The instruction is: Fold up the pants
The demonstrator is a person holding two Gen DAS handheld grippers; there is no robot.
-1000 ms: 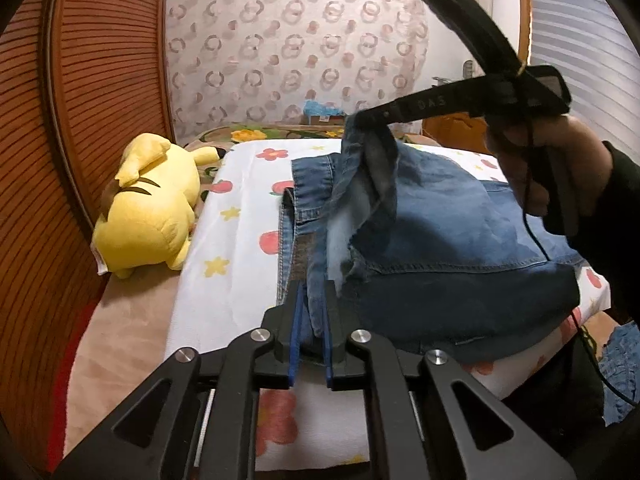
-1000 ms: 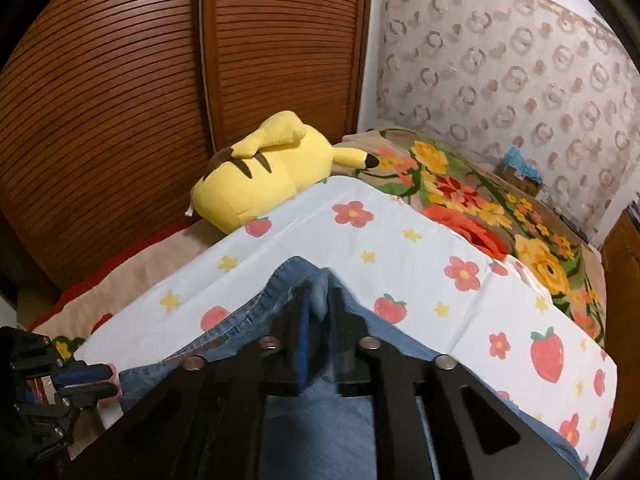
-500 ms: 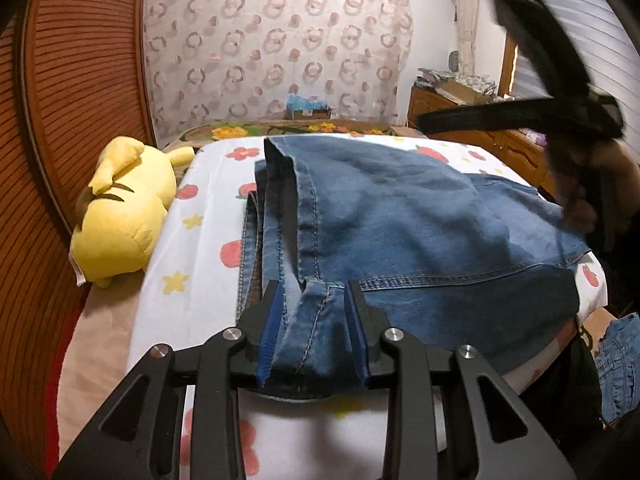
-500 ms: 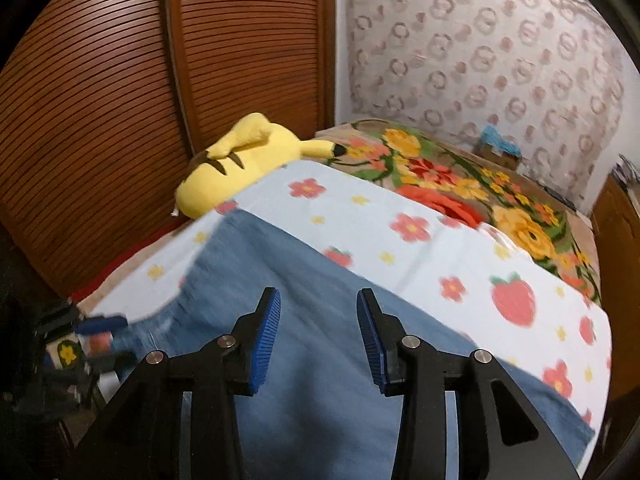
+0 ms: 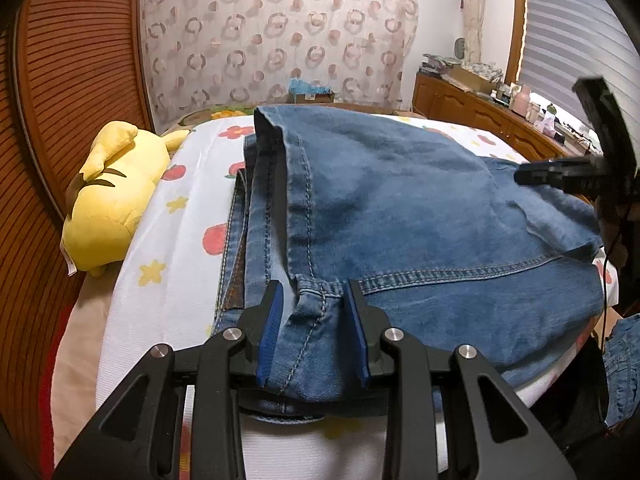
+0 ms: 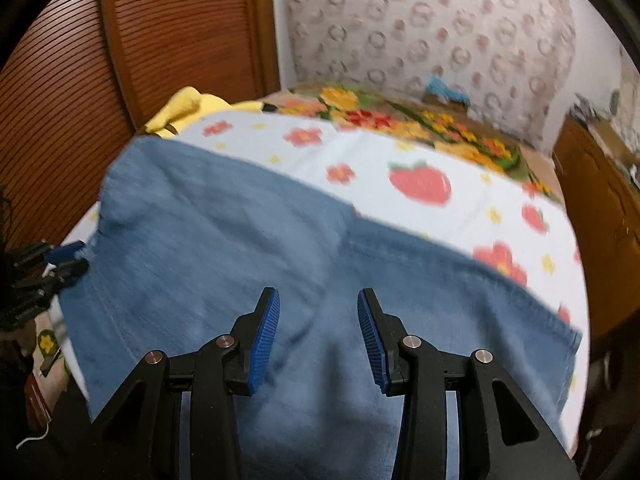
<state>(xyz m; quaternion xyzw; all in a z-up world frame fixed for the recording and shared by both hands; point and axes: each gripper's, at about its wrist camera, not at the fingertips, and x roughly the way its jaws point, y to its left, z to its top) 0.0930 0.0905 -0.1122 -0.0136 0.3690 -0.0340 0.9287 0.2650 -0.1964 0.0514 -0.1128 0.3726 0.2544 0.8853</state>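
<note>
The blue denim pants (image 5: pixel 400 208) lie folded in layers on the white fruit-print sheet (image 5: pixel 168 240). My left gripper (image 5: pixel 314 296) is open at the near edge, its blue pads either side of a hem corner that lies loose between them. My right gripper (image 6: pixel 318 312) is open and empty, hovering over the flat denim (image 6: pixel 224 256). It shows in the left wrist view (image 5: pixel 560 178) at the right, above the pants' far side. The left gripper shows in the right wrist view (image 6: pixel 60 260) at the pants' left edge.
A yellow plush toy (image 5: pixel 108 196) lies on the bed's left side by the slatted wooden doors (image 5: pixel 60 80). A wooden dresser (image 5: pixel 492 120) with clutter stands at the right. A floral blanket (image 6: pixel 420 120) lies beyond the sheet. More denim (image 5: pixel 620 360) hangs at the lower right.
Both grippers held a pant end raised a second ago. They laid it over the pants and opened; the right gripper has pulled back to the right.
</note>
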